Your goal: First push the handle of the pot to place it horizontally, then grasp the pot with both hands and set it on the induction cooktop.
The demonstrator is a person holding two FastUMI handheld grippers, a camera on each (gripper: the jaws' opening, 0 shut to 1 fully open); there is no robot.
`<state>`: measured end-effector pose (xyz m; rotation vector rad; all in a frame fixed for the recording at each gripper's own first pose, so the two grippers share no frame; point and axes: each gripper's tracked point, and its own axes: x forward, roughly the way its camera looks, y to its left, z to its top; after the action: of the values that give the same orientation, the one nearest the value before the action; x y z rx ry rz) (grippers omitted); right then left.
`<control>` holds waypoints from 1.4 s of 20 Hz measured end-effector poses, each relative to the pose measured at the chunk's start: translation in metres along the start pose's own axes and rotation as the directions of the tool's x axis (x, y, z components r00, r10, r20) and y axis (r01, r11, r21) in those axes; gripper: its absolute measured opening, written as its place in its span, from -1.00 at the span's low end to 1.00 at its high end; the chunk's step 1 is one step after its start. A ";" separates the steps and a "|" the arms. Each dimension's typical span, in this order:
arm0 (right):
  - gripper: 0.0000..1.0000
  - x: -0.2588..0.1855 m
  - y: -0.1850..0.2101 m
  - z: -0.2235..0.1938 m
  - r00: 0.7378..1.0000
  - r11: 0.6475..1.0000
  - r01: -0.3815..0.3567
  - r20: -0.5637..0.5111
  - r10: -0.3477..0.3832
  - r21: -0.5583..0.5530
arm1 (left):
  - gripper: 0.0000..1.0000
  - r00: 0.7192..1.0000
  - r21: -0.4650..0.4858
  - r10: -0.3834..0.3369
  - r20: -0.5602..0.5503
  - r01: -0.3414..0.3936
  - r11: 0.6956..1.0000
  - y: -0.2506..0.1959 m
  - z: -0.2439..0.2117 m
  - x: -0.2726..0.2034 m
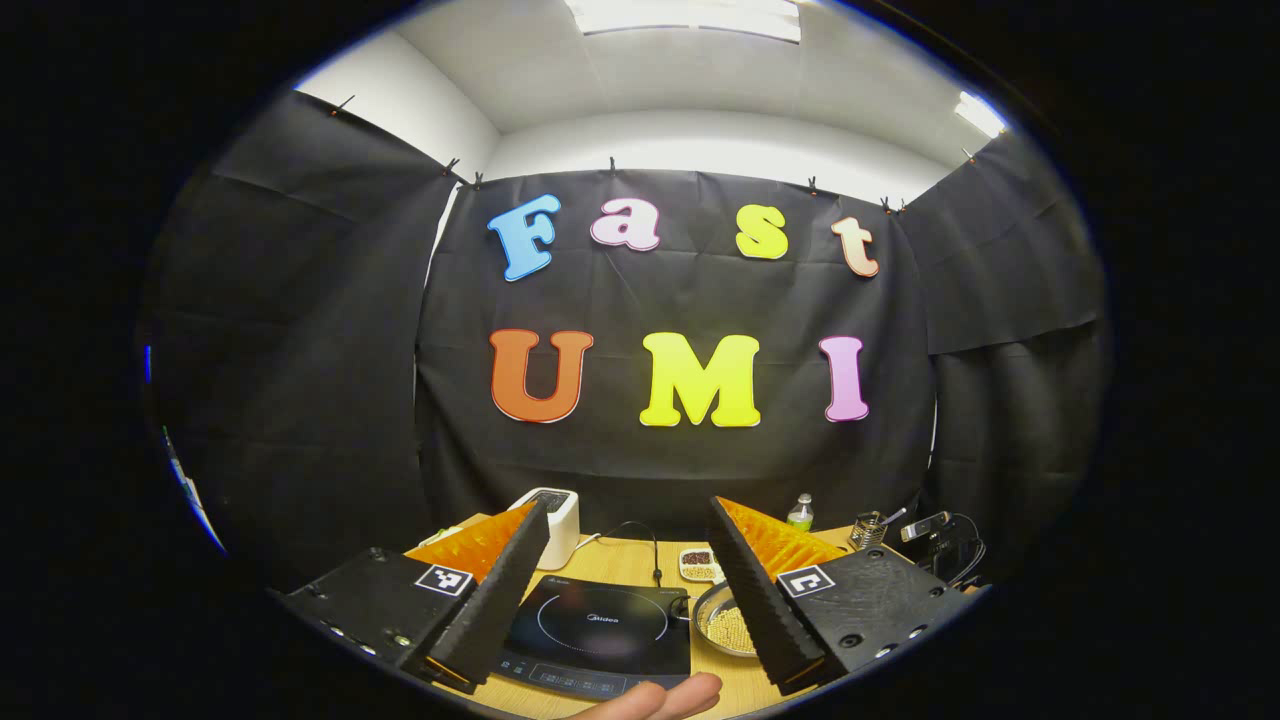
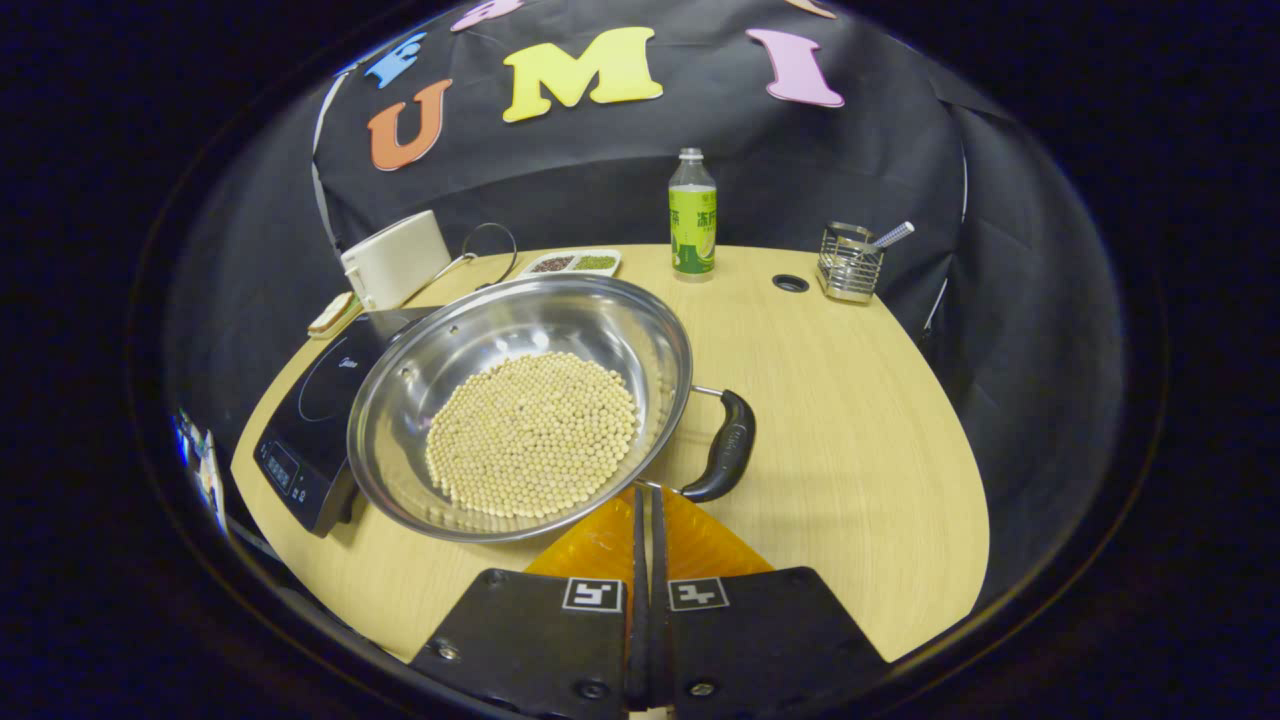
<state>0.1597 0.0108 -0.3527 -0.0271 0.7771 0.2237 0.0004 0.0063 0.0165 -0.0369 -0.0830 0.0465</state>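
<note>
A steel pot [image 2: 520, 400] holding pale round beans rests on the wooden table [image 2: 850, 450], just right of the black induction cooktop [image 2: 310, 420]. Its black side handle [image 2: 725, 445] sticks out to the right. My right gripper [image 2: 647, 495] is shut with nothing between its fingers. Its tips sit at the pot's near rim, beside the handle's base; I cannot tell whether they touch. My left gripper [image 1: 628, 505] is open and held high, pointing at the back wall. Between its fingers, lower down, lie the cooktop [image 1: 595, 625] and the pot [image 1: 725, 620].
At the table's back stand a white appliance [image 2: 397, 260], a small divided dish [image 2: 570, 263], a green-labelled bottle [image 2: 692, 215] and a wire holder [image 2: 848, 262]. A cable hole [image 2: 790, 283] is in the tabletop. A person's fingertip [image 1: 660, 697] shows at the bottom of the left gripper view.
</note>
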 end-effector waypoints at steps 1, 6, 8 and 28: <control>-0.92 0.003 -0.003 0.003 1.000 1.000 0.003 0.002 -0.003 0.007 | 0.89 1.000 0.010 0.002 0.000 -0.002 1.000 0.000 0.000 0.003; -0.92 0.013 -0.016 0.012 1.000 0.999 0.027 0.006 -0.027 0.027 | 0.89 1.000 0.037 0.015 -0.011 -0.014 0.999 0.001 -0.008 0.014; -0.92 0.019 -0.018 0.011 1.000 0.999 0.028 -0.005 -0.028 0.043 | 0.89 0.999 0.034 0.012 -0.035 -0.011 0.999 0.001 -0.019 0.019; -0.98 -0.021 -0.051 0.028 0.988 0.990 0.112 0.093 -0.119 0.083 | 0.89 0.980 -0.007 -0.055 -0.190 0.055 0.998 -0.025 -0.090 0.060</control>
<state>0.1749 -0.0404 -0.3209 0.0124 0.6833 0.0838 0.0692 -0.0187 -0.0673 -0.0407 0.1074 -0.0127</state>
